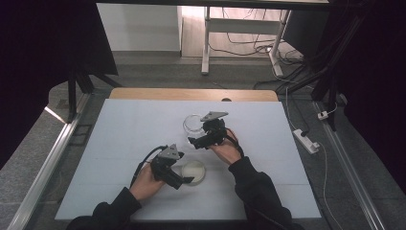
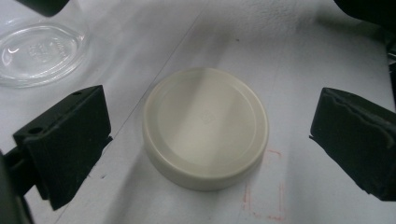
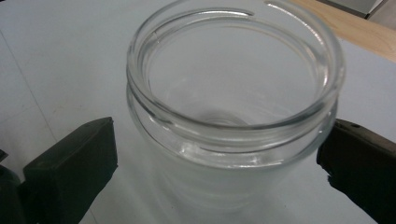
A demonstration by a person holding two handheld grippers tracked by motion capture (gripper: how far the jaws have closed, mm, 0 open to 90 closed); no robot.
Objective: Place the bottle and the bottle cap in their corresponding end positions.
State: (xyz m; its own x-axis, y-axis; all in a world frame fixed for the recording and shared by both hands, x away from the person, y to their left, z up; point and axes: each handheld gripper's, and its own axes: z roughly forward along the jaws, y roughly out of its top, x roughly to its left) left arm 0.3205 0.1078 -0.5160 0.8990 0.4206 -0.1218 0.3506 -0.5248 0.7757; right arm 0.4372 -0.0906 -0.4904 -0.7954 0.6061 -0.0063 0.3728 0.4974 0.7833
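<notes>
The spread left tongs are straddling the lid at the surface's 6 o'clock, the spread right tongs flanking the jar toward 12, each needing centring before squeezing

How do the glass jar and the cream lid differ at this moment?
The glass jar is clear, tall and open-mouthed; the cream lid is opaque, low and flat. The jar sits between the right gripper's open jaws, the lid between the left gripper's. Both are round, rest on the white table and are ungripped.
</notes>
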